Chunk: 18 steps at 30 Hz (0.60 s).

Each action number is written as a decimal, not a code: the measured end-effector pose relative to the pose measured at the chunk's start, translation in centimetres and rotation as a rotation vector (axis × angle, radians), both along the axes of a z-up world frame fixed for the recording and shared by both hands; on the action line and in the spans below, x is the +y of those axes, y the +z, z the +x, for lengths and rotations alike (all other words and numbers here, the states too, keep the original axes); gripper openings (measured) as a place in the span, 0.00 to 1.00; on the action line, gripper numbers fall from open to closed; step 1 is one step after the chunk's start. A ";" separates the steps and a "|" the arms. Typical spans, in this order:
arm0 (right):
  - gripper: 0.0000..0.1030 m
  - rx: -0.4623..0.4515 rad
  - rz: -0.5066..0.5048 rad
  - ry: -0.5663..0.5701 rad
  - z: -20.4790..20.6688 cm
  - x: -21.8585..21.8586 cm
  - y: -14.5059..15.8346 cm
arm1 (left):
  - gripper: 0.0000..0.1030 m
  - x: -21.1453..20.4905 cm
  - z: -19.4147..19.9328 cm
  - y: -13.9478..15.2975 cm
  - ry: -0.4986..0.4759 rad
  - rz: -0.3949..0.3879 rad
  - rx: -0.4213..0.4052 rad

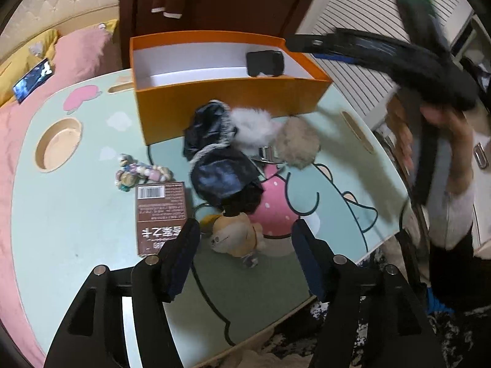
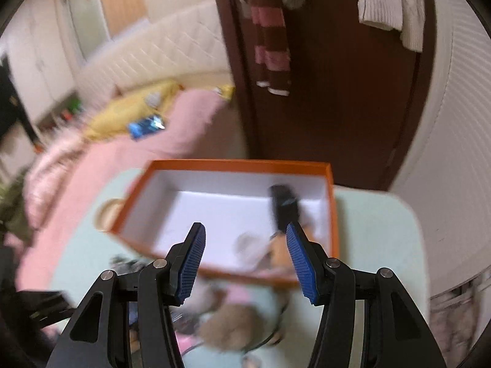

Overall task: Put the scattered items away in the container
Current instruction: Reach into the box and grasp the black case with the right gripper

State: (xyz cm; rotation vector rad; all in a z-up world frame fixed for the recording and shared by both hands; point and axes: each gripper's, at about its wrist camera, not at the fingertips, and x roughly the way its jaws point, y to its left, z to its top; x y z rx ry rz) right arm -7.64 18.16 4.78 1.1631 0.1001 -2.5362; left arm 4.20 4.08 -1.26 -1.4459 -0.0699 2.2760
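Note:
An orange box (image 1: 227,98) with a white inside stands at the back of the mint-green table (image 1: 76,214). A black item (image 1: 265,63) lies inside it. In front of the box lie dark furry earmuffs (image 1: 221,165), a white pompom (image 1: 251,125), a beige pompom (image 1: 297,142), a bead bracelet (image 1: 141,174) and a brown carton (image 1: 161,214). My left gripper (image 1: 245,239) is open, its fingers standing apart on either side of a small plush dog (image 1: 236,236). My right gripper (image 2: 245,230) is open and holds nothing, above the box's (image 2: 233,165) near wall. A blurred pale and tan thing (image 2: 260,248) lies in the box.
A round cup recess (image 1: 58,144) sits at the table's left. A pink bed (image 1: 79,55) with a phone (image 1: 32,82) lies beyond it. A brown door (image 2: 337,107) and a white slatted wall (image 1: 362,15) stand behind the box. The table's edge runs close on the right.

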 end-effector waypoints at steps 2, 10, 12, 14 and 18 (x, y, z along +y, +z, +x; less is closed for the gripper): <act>0.52 -0.019 0.060 0.012 -1.9 -1.1 -0.5 | 0.61 -0.1 0.0 -0.1 0.008 -0.006 0.005; 0.39 -0.167 0.209 -0.039 -7.1 -2.1 -3.7 | 0.61 -0.9 0.0 0.0 0.029 0.029 0.008; 0.33 -0.228 0.210 -0.032 -7.8 -2.1 -4.6 | 0.61 -1.0 0.0 0.0 0.028 0.029 0.009; 0.26 -0.232 0.243 -0.022 -7.8 -2.3 -5.3 | 0.61 -1.1 -0.1 0.0 0.027 0.034 0.011; 0.26 -0.206 0.247 -0.015 -7.4 -2.4 -5.1 | 0.61 -1.3 -0.2 0.1 0.030 0.038 0.012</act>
